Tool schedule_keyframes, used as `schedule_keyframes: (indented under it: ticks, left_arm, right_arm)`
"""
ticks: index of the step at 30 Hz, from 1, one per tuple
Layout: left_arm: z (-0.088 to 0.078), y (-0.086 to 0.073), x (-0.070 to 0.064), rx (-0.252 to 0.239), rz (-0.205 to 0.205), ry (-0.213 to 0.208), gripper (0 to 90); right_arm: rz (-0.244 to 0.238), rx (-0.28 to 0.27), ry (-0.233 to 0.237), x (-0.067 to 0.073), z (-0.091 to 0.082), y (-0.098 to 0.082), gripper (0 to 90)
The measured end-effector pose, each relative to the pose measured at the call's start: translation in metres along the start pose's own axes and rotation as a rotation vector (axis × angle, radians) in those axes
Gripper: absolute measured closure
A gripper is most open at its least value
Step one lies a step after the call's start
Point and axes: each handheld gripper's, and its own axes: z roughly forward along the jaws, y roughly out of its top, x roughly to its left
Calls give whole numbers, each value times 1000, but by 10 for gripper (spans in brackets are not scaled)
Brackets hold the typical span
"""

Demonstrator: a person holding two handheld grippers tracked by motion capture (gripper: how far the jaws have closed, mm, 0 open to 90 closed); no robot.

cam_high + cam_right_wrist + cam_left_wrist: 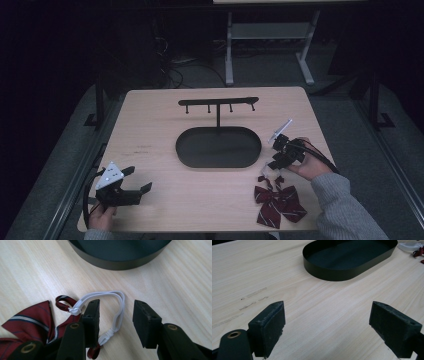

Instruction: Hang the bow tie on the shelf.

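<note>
A dark red striped bow tie (277, 202) (30, 317) lies on the wooden table near its front right edge. Its white elastic strap (117, 312) (266, 171) loops out toward the black oval tray (180, 150). My right gripper (272, 167) (116, 305) points down at the strap, with one side of the loop lying between its jaws. The pads stand apart and do not press on the strap. At the front left, my left gripper (137, 179) (328, 312) rests low over bare wood, jaws wide open with nothing between them.
The tray's wall (329, 273) (117, 263) stands just beyond the strap. A black rack with hooks (218, 102) rises from the tray's far side. Bare tabletop (150, 135) spreads between the left gripper and the tray.
</note>
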Motion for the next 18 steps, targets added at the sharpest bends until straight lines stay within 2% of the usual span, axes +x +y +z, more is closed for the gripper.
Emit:
schedule_keyframes:
  ticks: [7, 18]
  left_arm:
    - [1, 0, 0, 1, 2, -2, 131]
    - [0, 1, -1, -8, 3, -2, 131]
  right_arm:
    - [15, 52, -12, -5, 12, 3, 623]
    - [22, 93, -29, -5, 23, 4, 705]
